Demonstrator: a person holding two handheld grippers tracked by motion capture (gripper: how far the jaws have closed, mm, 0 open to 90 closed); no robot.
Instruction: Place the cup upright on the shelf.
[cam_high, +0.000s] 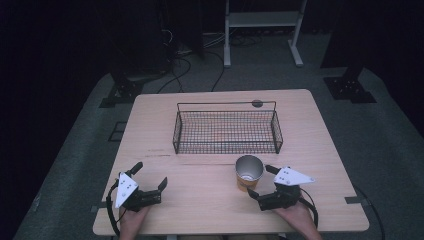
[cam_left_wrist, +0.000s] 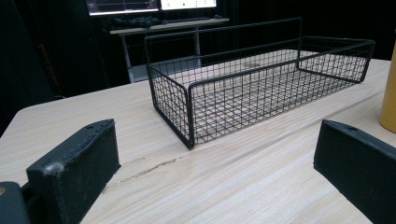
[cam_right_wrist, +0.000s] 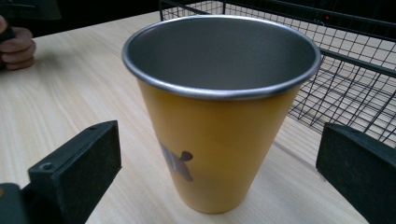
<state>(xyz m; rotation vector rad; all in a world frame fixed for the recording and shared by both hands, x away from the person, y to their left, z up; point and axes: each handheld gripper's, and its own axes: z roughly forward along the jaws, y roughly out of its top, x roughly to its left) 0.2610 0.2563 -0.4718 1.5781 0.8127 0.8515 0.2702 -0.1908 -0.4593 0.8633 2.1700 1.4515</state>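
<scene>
A yellow cup (cam_high: 248, 174) with a bare metal inside stands upright on the table, just in front of the black wire basket (cam_high: 226, 131). My right gripper (cam_high: 261, 181) is open right beside the cup, on its right. In the right gripper view the cup (cam_right_wrist: 215, 140) stands between and just ahead of the two wide-apart jaws of the gripper (cam_right_wrist: 219, 175), touching neither. My left gripper (cam_high: 149, 175) rests open near the table's front left with nothing in it. In the left gripper view that gripper (cam_left_wrist: 215, 172) faces the basket (cam_left_wrist: 252, 88), and the cup's side (cam_left_wrist: 388, 93) shows at the right edge.
The basket has nothing in it, and its wire wall (cam_right_wrist: 355, 70) stands close behind the cup. The wooden table (cam_high: 165, 125) has bare room left of the basket and between the hands. The person's other hand (cam_right_wrist: 16, 49) shows far left. Stands and cables sit on the floor behind.
</scene>
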